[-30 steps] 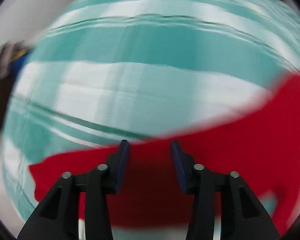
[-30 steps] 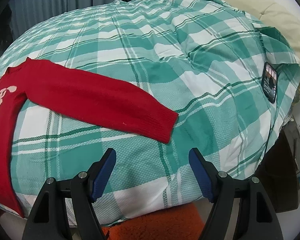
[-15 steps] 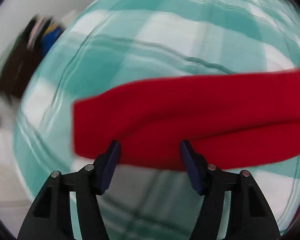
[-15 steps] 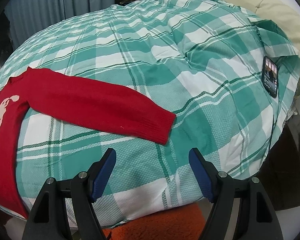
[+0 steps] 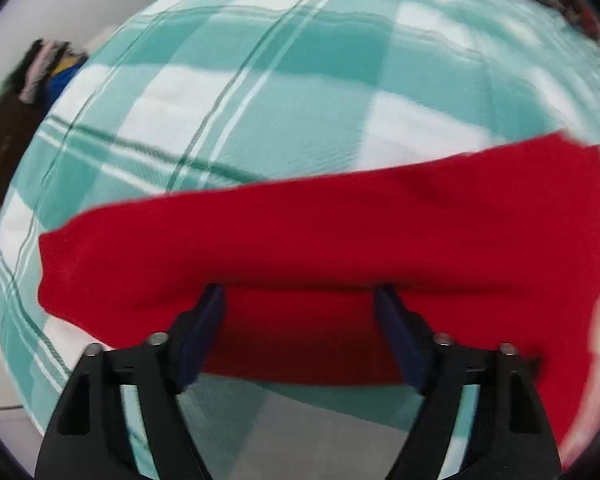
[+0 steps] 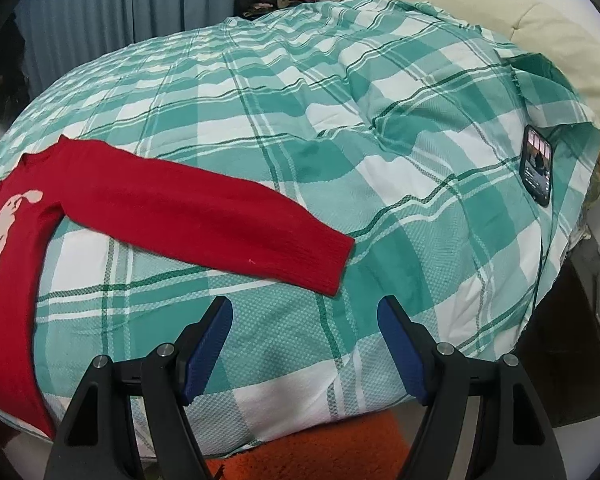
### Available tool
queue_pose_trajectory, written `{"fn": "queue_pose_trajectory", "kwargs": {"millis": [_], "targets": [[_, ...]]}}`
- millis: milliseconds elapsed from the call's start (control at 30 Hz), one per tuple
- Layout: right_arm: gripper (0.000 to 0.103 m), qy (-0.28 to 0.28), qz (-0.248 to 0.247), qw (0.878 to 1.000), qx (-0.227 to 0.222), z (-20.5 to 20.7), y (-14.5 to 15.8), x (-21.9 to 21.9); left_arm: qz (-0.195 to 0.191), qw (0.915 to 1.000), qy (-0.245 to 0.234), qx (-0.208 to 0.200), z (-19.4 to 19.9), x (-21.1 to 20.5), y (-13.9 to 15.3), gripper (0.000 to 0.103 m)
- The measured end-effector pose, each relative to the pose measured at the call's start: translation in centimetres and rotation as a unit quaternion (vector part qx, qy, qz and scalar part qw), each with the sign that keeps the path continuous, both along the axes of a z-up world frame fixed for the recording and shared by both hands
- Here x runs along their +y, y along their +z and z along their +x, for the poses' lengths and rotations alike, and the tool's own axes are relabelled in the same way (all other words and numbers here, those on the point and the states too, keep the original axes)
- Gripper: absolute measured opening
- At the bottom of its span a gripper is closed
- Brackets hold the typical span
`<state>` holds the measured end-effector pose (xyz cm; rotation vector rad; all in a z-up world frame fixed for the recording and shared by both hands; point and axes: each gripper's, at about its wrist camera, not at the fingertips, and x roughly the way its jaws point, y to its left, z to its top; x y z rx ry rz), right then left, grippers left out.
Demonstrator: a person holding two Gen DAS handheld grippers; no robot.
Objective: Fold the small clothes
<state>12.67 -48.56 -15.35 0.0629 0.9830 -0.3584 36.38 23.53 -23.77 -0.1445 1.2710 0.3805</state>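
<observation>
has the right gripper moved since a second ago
No. In the right wrist view the red knitted sweater sleeve and black phone keep nearly the same places ahead of the right gripper.

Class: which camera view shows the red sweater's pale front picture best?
The right wrist view: the red sweater lies flat there, its pale picture sharp at the left edge. The left wrist view shows only a blurred sleeve.

Left gripper (image 5: 300,312) jaws opening above red sweater sleeve (image 5: 300,236) on plaid bedcover (image 5: 284,92).

Green-and-white plaid bedspread (image 6: 340,128) covers bed. Phone (image 6: 536,170) lies face up near its right edge — screen lit. Cream headboard (image 6: 548,40) behind; blue curtain (image 6: 120,8) at back; orange rug (image 6: 320,452) on floor below.
</observation>
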Motion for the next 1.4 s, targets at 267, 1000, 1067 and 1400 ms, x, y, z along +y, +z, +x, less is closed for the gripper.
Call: {"fn": "queue_pose_trajectory", "kwargs": {"millis": [267,1000,1067,1400], "targets": [[0.075,-0.033,0.055,0.998,-0.015,-0.5,-0.1,-2.8,-0.001,0.993,0.116,-0.017,-6.2,8.7,3.0,0.079],[0.074,0.378,0.045,0.923,0.06,-2.4,-7.8,27.2,-0.015,0.9792,-0.202,-0.004,-24.1,-21.2,0.6,0.092],[0.074,0.373,0.041,0.924,0.065,-2.5,-7.7,27.2,-0.046,0.9813,-0.18,0.053,-23.9,-20.4,-1.7,0.091],[0.074,0.359,0.025,0.933,-0.023,-4.5,-3.9,25.8,-0.134,0.9807,-0.131,-0.056,-25.8,-18.7,3.7,0.088]]}}
